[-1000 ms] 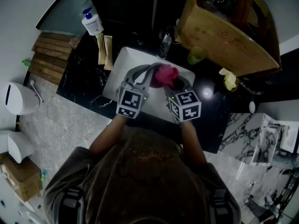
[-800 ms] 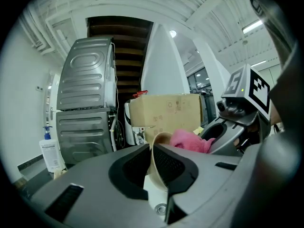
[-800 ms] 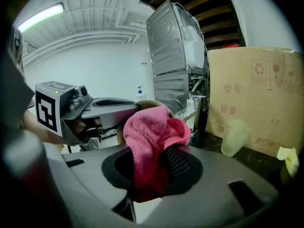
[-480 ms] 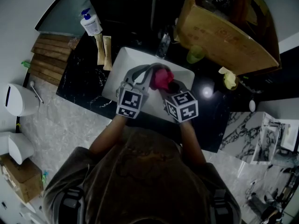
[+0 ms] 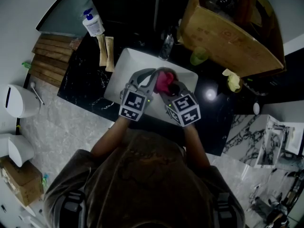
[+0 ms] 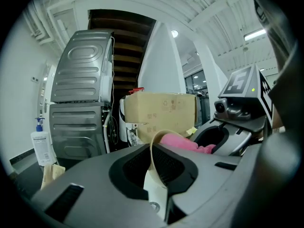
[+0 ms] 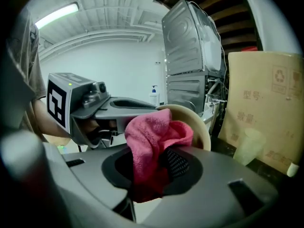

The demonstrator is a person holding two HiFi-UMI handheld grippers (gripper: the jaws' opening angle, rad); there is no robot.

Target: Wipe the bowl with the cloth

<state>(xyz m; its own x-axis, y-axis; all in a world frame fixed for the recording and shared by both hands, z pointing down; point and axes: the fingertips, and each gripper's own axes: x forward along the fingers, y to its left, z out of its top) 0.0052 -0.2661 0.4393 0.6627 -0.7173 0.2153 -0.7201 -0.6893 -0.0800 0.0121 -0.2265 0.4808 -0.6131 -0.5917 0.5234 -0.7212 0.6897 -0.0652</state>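
A cream bowl (image 6: pixel 155 161) is held on edge over the white sink (image 5: pixel 122 65), its rim pinched by my left gripper (image 6: pixel 153 175), which is shut on it. My right gripper (image 7: pixel 154 175) is shut on a pink cloth (image 7: pixel 152 137) and presses it into the bowl (image 7: pixel 197 122). In the head view the cloth (image 5: pixel 164 81) shows between the two grippers, the left gripper (image 5: pixel 145 82) to its left and the right gripper (image 5: pixel 170 89) to its right. Most of the bowl is hidden there.
A large cardboard box (image 5: pixel 228 32) stands behind the sink, with a green cup (image 5: pixel 199 56) beside it. A soap pump bottle (image 5: pixel 92 23) and two packets (image 5: pixel 106 51) sit on the dark counter (image 5: pixel 85 75) at the left. A tap (image 5: pixel 166 44) rises behind the sink.
My right gripper has shifted left and a little up with the cloth, which now lies closer to the left gripper. The left gripper has hardly moved.
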